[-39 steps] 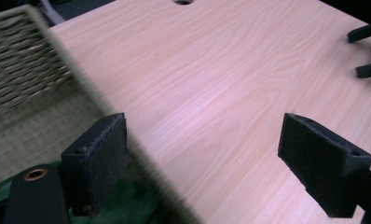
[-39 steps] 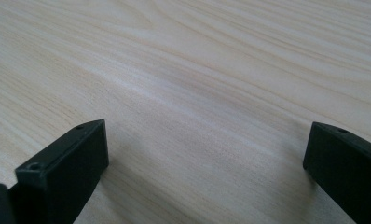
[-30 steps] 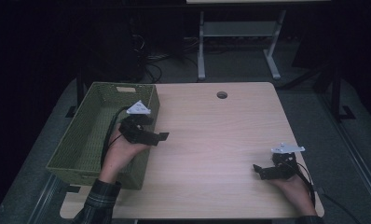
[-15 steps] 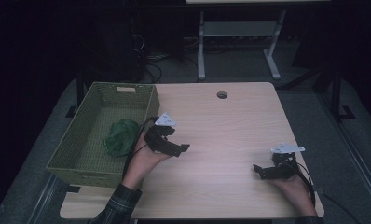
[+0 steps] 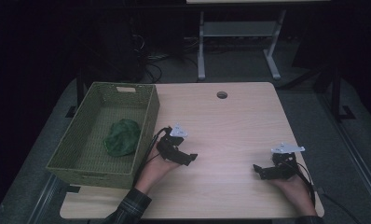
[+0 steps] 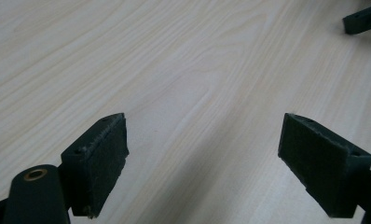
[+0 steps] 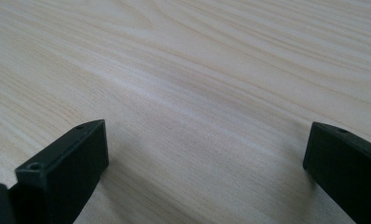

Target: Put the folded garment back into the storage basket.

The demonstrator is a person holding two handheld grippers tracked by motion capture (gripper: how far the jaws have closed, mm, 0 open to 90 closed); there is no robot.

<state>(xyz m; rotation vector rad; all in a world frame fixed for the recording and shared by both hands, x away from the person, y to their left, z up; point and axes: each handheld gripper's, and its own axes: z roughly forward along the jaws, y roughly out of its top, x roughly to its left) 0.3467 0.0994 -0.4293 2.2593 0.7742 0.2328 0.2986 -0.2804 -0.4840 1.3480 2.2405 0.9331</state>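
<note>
Resting on bare worktop [image 5: 230,126], left tool [image 5: 189,159] spread wide, empty, just right of green basket [image 5: 144,126]; green cloth [image 5: 122,137] lies inside basket; right tool [image 5: 258,170] likewise wide, empty, near right edge

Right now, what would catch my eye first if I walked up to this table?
Probably the green cloth lying crumpled in the woven basket at the table's left edge. Then the two black grippers: the left gripper beside the basket and the right gripper near the right edge, both open and empty.
</note>
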